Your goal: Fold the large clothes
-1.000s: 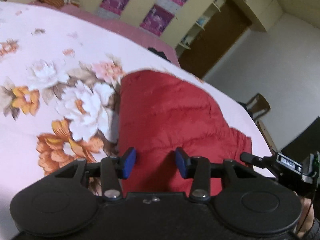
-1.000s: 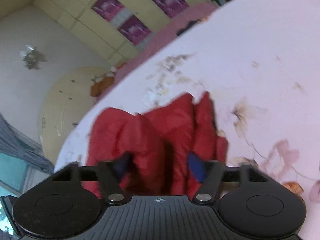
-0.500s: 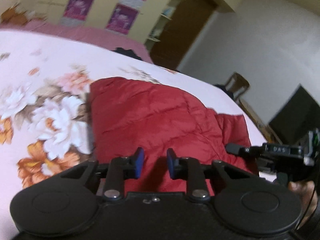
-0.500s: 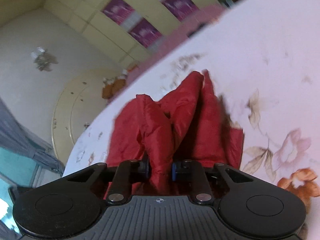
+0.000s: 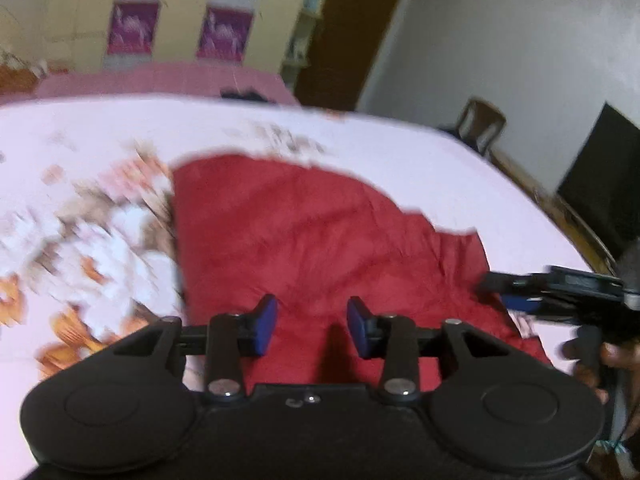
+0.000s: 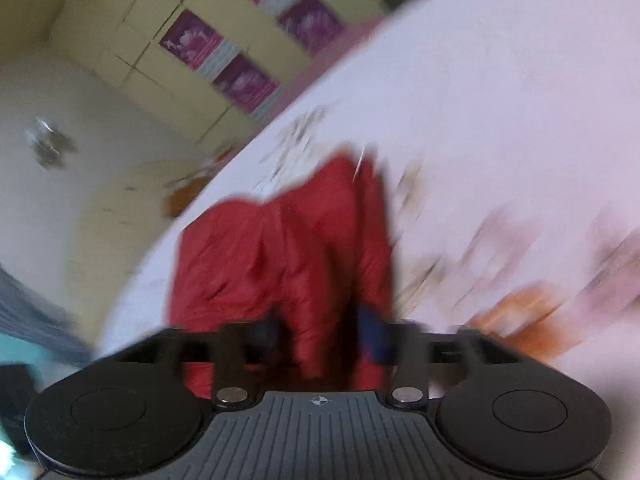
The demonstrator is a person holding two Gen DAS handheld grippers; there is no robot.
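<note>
Red jacket [image 5: 320, 232] on the flowered bed [image 5: 400, 152], much blurred.
Left hand-held gripper [image 5: 312, 322] opening, grasping nothing; right hand-held gripper [image 6: 324, 336] opening around a fold, at 3 o'clock.

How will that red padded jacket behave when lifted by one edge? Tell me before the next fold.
The red padded jacket will probably flop and drape, since it already lies in soft creases on the floral bedsheet. Its puffy quilting suggests it is light for its bulk and may spring back out of a fold. The smooth shell could slip from a shallow pinch, so bite deep.
</note>
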